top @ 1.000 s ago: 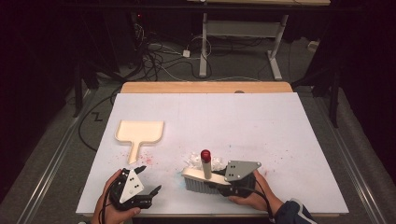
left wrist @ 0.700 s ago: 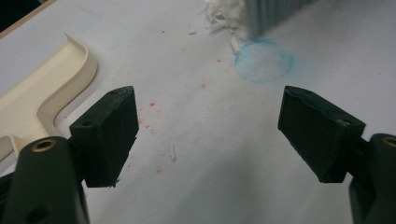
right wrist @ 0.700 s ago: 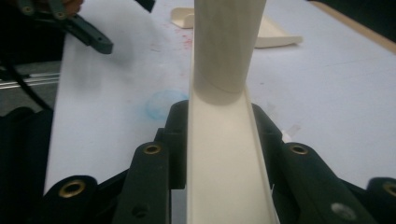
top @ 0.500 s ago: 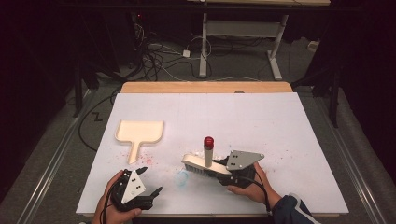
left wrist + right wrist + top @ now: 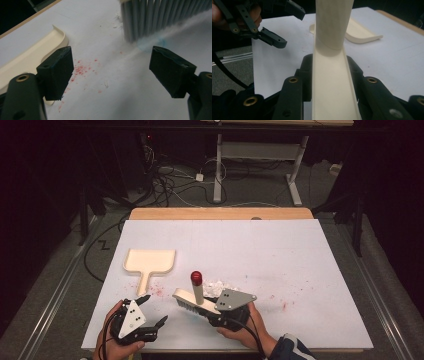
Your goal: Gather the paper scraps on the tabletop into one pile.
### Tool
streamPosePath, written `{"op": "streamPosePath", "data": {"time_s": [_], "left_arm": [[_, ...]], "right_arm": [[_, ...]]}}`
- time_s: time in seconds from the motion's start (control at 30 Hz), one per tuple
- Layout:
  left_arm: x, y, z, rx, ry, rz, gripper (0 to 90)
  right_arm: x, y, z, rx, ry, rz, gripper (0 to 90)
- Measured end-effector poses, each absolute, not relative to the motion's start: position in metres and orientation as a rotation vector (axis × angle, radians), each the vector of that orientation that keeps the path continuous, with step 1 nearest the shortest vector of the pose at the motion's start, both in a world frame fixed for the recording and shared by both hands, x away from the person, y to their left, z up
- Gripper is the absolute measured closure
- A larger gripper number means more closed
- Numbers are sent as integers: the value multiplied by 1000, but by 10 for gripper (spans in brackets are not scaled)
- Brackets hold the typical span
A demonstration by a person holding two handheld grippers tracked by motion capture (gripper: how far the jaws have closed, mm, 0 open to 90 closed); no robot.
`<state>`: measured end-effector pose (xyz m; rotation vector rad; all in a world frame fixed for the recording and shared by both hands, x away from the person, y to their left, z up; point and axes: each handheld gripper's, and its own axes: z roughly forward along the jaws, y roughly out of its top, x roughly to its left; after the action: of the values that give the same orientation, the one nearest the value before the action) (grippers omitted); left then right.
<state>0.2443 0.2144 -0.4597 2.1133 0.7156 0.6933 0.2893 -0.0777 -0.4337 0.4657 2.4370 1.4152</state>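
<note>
The white table (image 5: 300, 260) is carrying red crumbs. From above, your right gripper (image 5: 212, 312), clamping the brush (image 5: 192, 297), is sweeping it left since a second ago, toward the dustpan (image 5: 150, 261). In the left gripper view, your left gripper (image 5: 107, 72) is gaping empty, bristles ahead. In the right gripper view, the jaws are pinching the brush's back.

No legible text, label, brand, number or sign anywhere.

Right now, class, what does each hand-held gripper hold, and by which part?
Right hand-held gripper clamps the brush by its cream back; left hand-held gripper holds nothing.
</note>
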Motion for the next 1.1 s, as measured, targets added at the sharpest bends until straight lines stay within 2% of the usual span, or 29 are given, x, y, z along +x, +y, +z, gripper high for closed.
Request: {"op": "streamPosePath", "data": {"time_s": [0.17,0.3,0.43,0.73,0.97,1.1], "left_arm": [[245,214,-461,2125,713,682,185],[244,211,-463,2149,698,674,185],[244,206,-466,2168,680,660,185],[244,202,-467,2195,656,656,185],[244,201,-467,2199,655,656,185],[244,200,-467,2201,657,655,185]], "right_arm": [[291,-60,-448,520,2426,1322,680],[298,-66,-443,621,2376,1222,680],[306,-81,-437,712,2368,1213,680],[294,-109,-399,628,2332,1327,679],[288,-151,-377,672,2246,1300,680],[291,-179,-380,790,2159,1255,680]]}}
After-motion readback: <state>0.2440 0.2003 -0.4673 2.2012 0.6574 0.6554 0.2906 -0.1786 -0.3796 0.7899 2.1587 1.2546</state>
